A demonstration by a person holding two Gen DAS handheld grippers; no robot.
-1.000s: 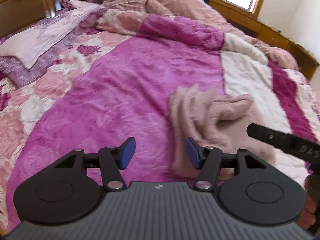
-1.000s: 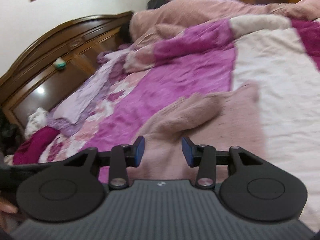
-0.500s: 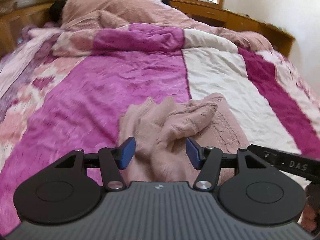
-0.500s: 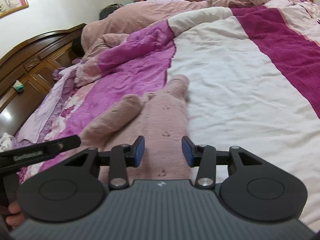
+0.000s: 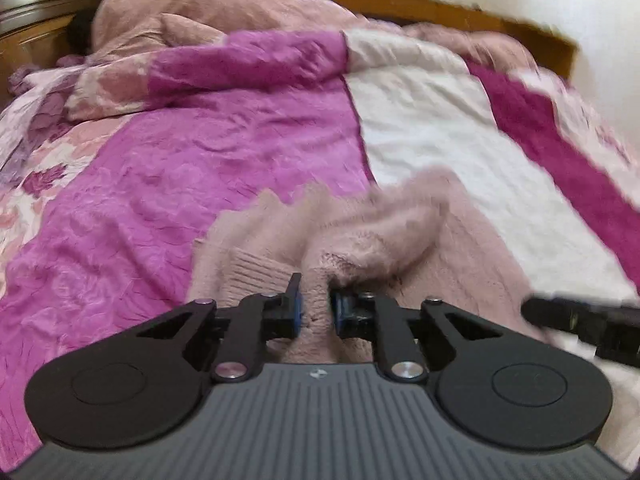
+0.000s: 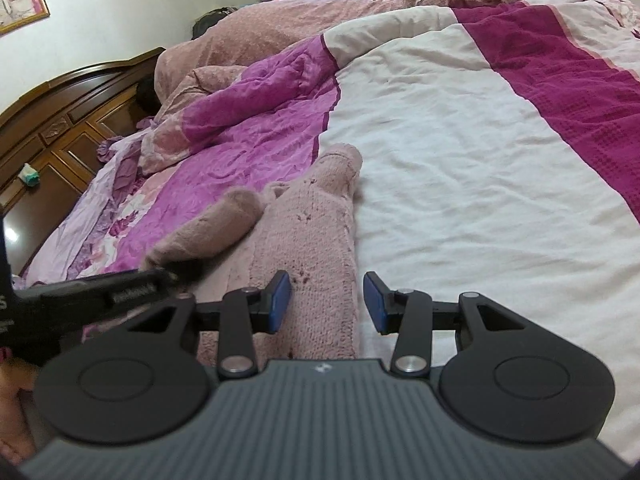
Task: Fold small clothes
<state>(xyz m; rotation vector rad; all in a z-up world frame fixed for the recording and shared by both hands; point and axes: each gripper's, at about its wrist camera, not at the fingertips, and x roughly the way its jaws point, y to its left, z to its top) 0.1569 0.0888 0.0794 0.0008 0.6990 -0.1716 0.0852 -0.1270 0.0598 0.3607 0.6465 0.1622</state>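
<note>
A small dusty-pink knitted garment [image 5: 400,232] lies rumpled on the bed, one sleeve rolled across it. My left gripper [image 5: 316,312] is at its near edge; its jaws are closing and the blue pads pinch a fold of the knit between them. In the right wrist view the garment [image 6: 312,220] stretches away from me, sleeve [image 6: 216,232] to the left. My right gripper [image 6: 326,304] hovers open over the garment's near right edge, the knit lying under and between its fingers [image 6: 280,300] without being pressed. The left gripper's black finger [image 6: 120,292] reaches in from the left.
The bed wears a magenta and white quilt [image 6: 460,160]. A heaped pink blanket [image 5: 224,12] lies at the far end. A dark wooden headboard [image 6: 60,120] stands on the left. A hand [image 6: 16,400] shows at the lower left. The right gripper's finger [image 5: 580,312] juts in.
The left gripper moved right and down onto the garment and its jaws closed on a fold. The right gripper sank a little toward the garment's edge, jaws unchanged.
</note>
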